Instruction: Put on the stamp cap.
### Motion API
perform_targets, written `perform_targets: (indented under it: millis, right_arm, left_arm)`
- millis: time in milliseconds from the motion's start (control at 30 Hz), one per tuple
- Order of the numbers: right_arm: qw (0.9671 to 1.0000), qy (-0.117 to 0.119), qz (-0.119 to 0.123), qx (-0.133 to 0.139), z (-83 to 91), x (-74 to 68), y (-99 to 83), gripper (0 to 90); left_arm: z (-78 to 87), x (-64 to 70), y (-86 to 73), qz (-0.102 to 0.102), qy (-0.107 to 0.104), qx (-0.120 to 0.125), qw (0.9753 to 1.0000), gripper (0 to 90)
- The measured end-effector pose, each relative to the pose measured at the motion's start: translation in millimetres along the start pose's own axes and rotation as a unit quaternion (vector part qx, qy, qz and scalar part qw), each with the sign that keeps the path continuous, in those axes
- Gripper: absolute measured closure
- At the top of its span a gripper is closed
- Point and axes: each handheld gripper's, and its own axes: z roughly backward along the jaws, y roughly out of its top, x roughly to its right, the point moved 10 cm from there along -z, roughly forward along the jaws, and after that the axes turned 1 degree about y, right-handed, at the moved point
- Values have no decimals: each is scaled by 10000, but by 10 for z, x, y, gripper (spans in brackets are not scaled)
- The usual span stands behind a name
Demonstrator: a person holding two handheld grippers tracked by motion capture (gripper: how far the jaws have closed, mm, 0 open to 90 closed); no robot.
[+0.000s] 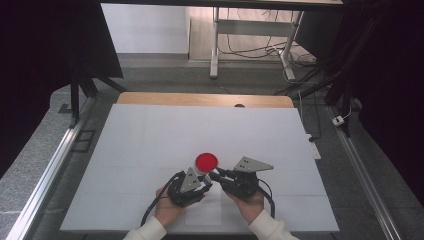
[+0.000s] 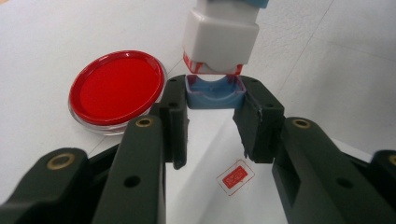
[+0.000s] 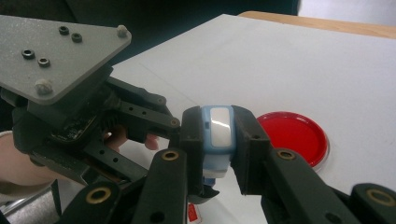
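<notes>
My left gripper [image 2: 215, 100] is shut on a small blue cap [image 2: 215, 93]. Directly above the cap is the white body of a stamp [image 2: 222, 37] with a red-edged base; whether the two touch I cannot tell. My right gripper [image 3: 218, 135] is shut on that stamp's blue-and-white upper part [image 3: 217, 133]. In the high view the left gripper [image 1: 205, 181] and the right gripper [image 1: 216, 176] meet tip to tip near the table's front middle. A round red ink pad [image 1: 206, 161] lies just beyond them.
A red rectangular stamp print [image 2: 235, 176] marks the white sheet [image 1: 205, 212] under the grippers. The white table cover [image 1: 150, 135] stretches wide to the left, right and back. Metal rails [image 1: 50, 170] run along both sides of the table.
</notes>
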Motion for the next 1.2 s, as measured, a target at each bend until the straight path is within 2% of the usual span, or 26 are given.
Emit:
perform_targets:
  millis: [133, 300, 467, 933, 1200]
  right_arm:
    - [9999, -75, -75, 5, -6, 7, -15, 750]
    - [9998, -41, -174, 20, -15, 14, -33, 748]
    - [9998, -41, -163, 44, -18, -4, -29, 749]
    - [9994, -114, -321, -22, -32, 7, -66, 749]
    - [9983, -73, -583, 13, -24, 26, -65, 749]
  left_arm:
    - [3, -18, 0, -32, 46, -2, 10000, 645]
    - [1, -13, 4, -26, 55, 12, 10000, 645]
    - [-2, -4, 6, -16, 70, 22, 10000, 646]
    - [-9, 6, -1, -61, 94, -12, 9999, 646]
    - [-14, 11, 1, -105, 159, 5, 9998, 647]
